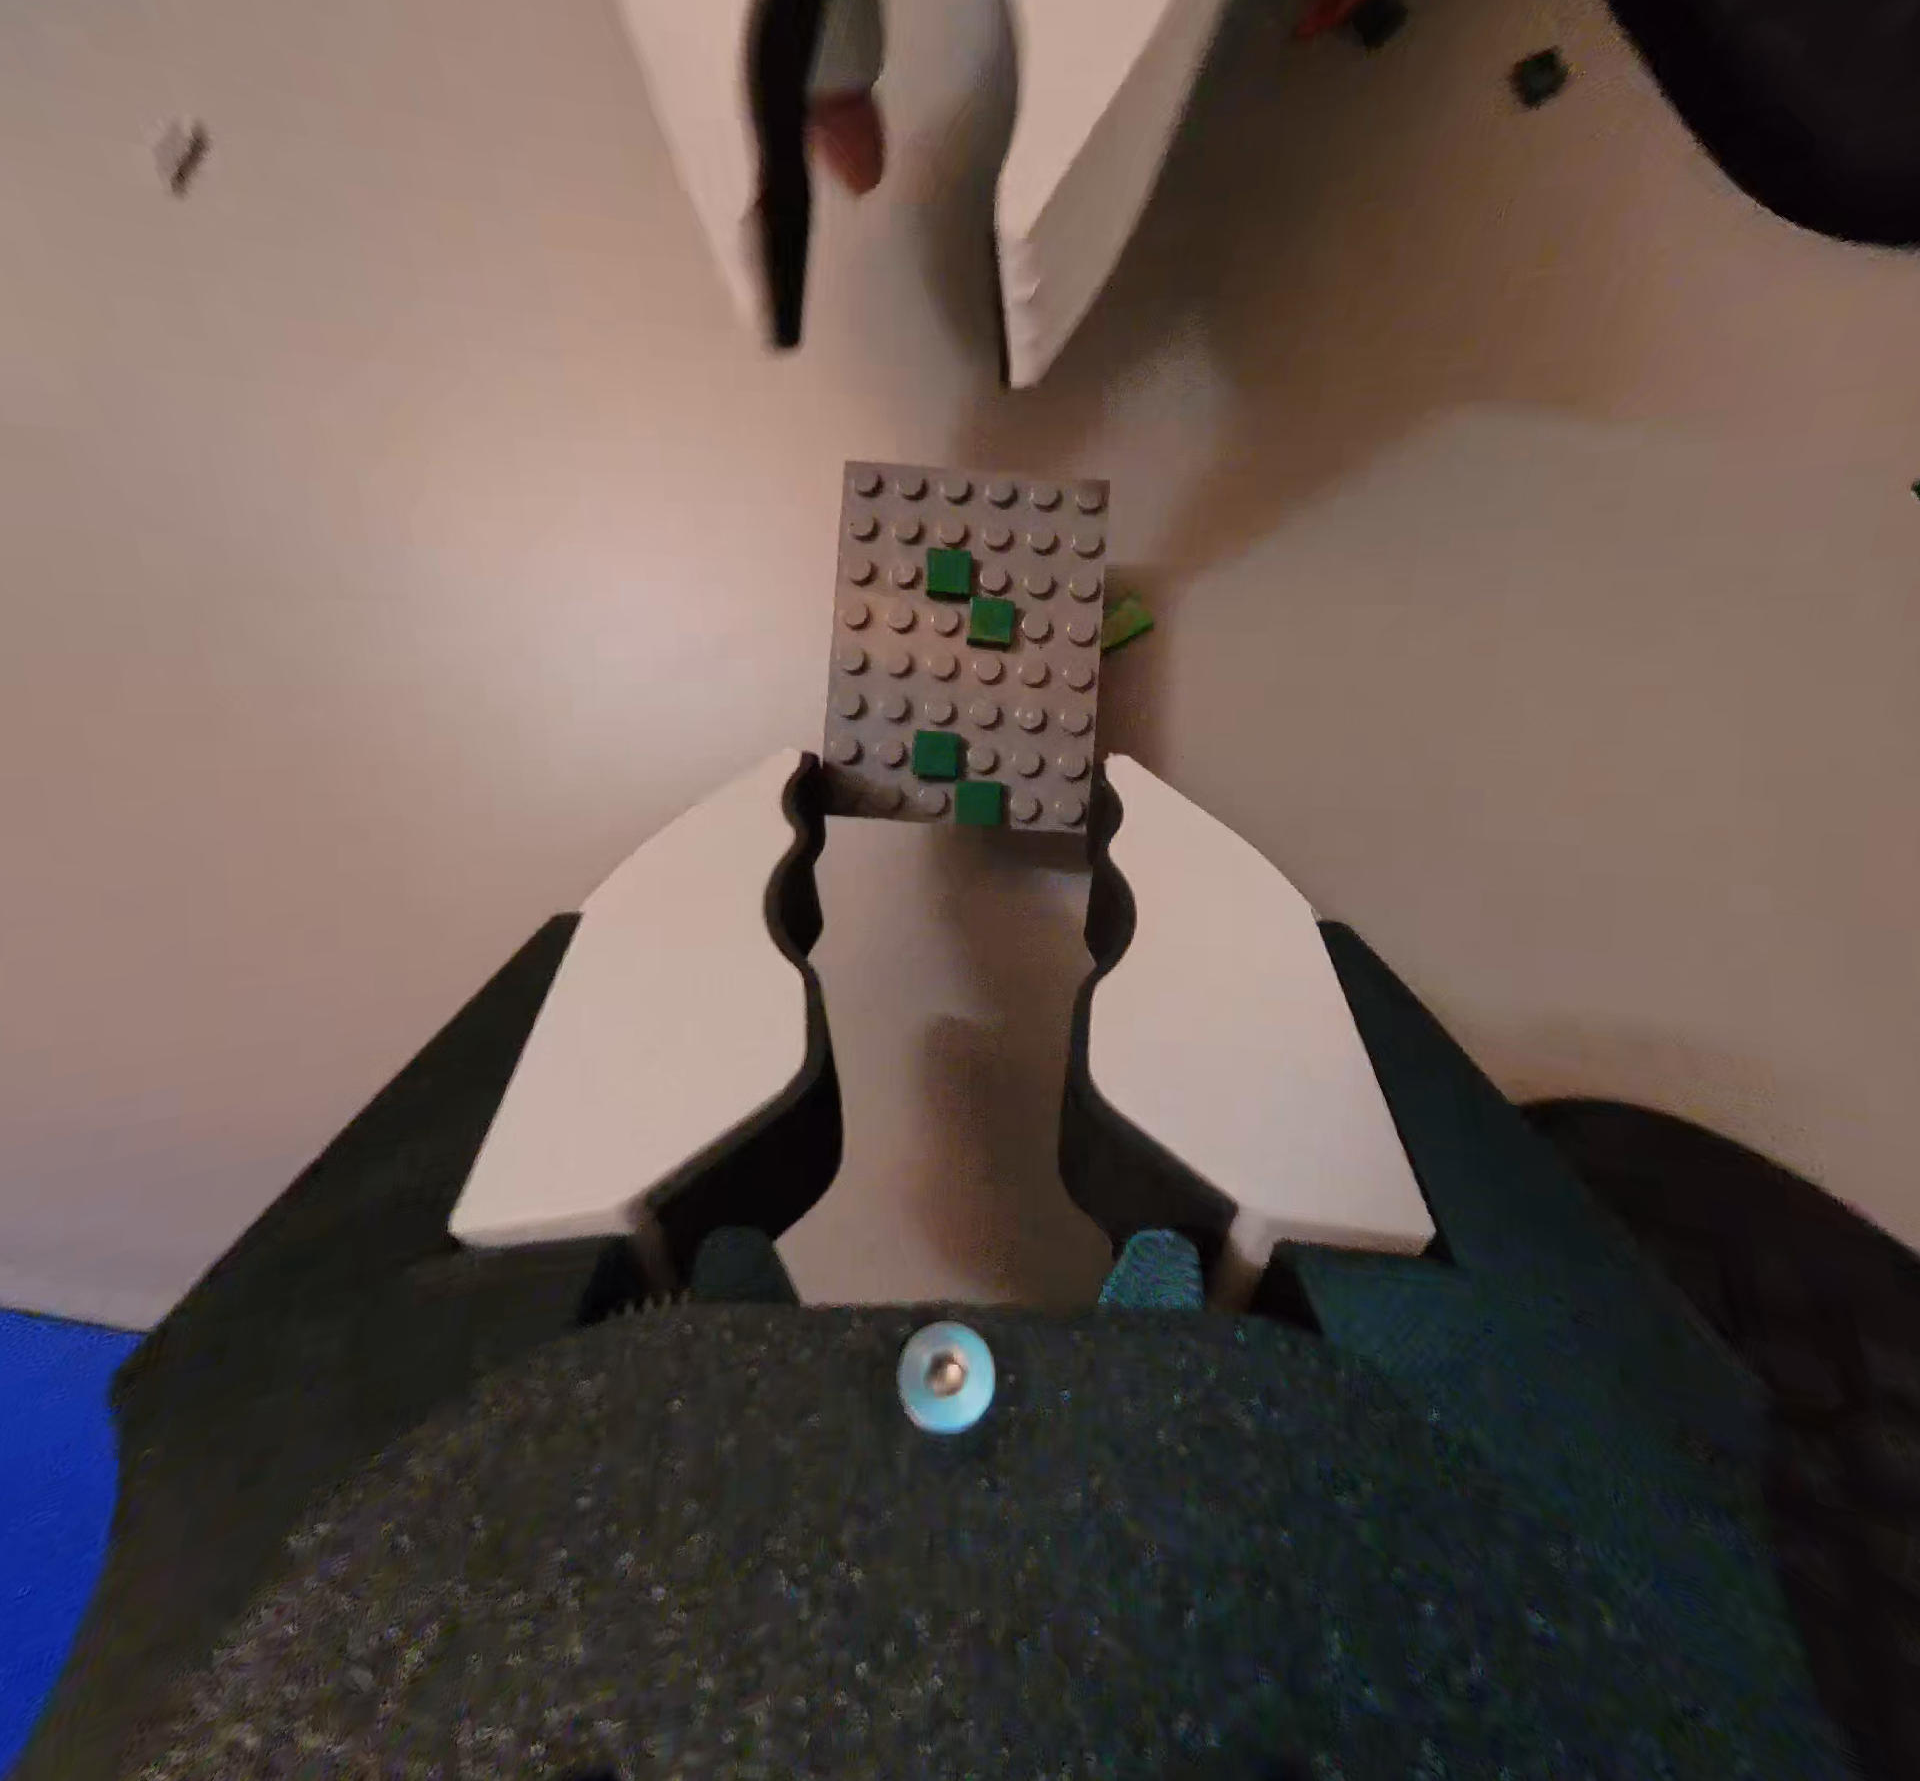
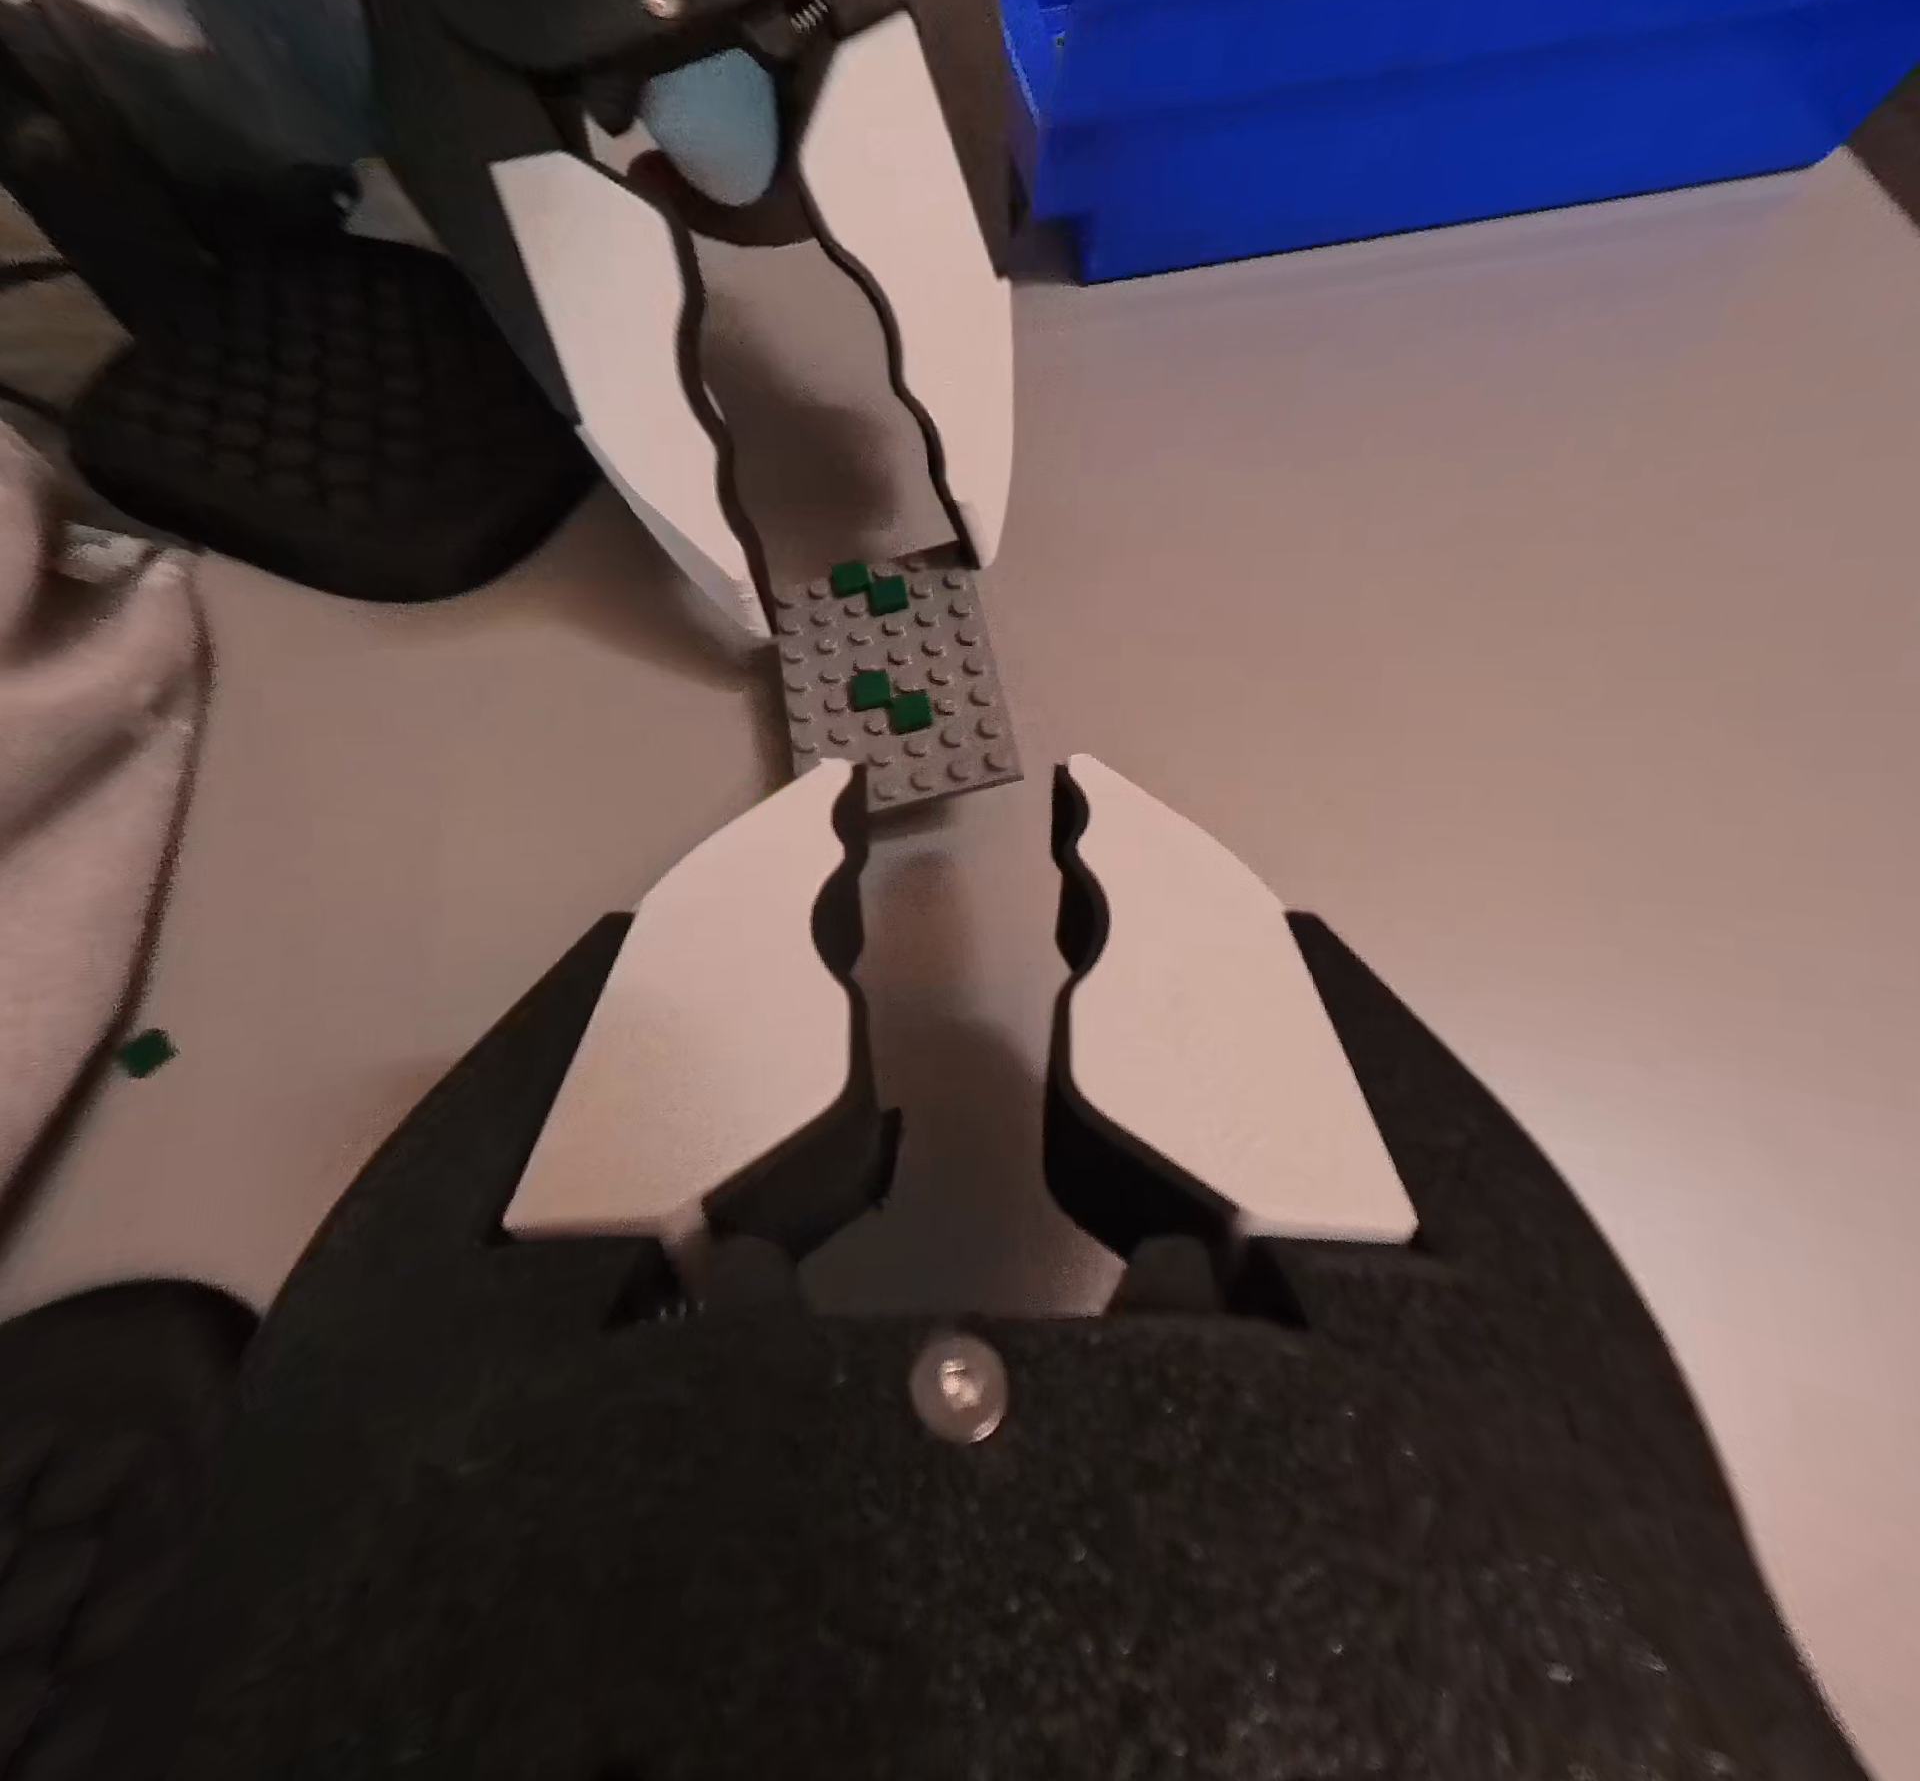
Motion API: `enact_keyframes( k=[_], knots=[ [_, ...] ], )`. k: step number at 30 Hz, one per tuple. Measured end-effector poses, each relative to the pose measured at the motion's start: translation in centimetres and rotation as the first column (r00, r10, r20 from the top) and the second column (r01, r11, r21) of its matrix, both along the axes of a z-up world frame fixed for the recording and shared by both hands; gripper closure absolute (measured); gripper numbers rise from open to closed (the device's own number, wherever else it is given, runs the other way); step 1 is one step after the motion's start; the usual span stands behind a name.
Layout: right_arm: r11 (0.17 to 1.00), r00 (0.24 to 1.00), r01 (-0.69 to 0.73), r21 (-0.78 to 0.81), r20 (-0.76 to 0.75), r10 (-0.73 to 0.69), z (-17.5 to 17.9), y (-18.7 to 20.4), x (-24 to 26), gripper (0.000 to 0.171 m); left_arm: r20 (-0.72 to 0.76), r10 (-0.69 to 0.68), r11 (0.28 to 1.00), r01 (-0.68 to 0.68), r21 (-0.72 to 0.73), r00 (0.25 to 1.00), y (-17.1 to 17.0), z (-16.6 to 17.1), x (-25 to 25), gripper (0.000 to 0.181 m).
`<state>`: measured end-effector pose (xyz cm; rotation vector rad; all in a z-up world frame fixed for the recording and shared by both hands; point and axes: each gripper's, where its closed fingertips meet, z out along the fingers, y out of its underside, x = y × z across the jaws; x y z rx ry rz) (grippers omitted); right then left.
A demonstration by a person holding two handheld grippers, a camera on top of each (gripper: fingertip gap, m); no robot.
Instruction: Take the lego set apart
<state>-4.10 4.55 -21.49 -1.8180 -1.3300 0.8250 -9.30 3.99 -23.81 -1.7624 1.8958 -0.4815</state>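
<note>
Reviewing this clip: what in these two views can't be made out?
- Left view: a green piece behind the grey plate is mostly hidden by it; shape unclear.
- Left view: red and dark bits top right are too blurred to identify.
- Right view: the plate's far edge is covered by the left gripper; grip contact unseen.
- Right view: whether the right gripper touches the plate's near edge is unclear.

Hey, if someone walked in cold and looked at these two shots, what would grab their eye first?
Probably the grey studded plate at the centre, carrying four small green tiles in two diagonal pairs. The left gripper clamps its near end, while the right gripper faces it from the opposite end, open. After that, the bright blue bin on the table behind, and loose green pieces scattered around.
</note>
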Motion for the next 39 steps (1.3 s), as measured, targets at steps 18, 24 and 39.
enact_keyframes(
  k=[18,24,39],
  knots=[
    [0.965,0.892,-0.137,-0.222,-0.451,0.023,6.4,-0.7,0.9,0.167,0.489,0.149,0.960,-0.008,-0.278,0.860,-0.1,7.0,3.1,0.137],
    [0.975,0.747,-0.099,-0.201,-0.662,-0.060,9.8,0.3,1.2,0.167,0.703,0.405,0.851,0.038,-0.523,0.585,0.9,10.9,5.0,0.167],
    [0.930,0.634,-0.082,-0.359,-0.738,-0.229,9.4,2.5,2.3,0.166,0.700,0.500,0.808,0.016,-0.589,0.510,2.8,11.7,6.4,0.176]
  ],
)
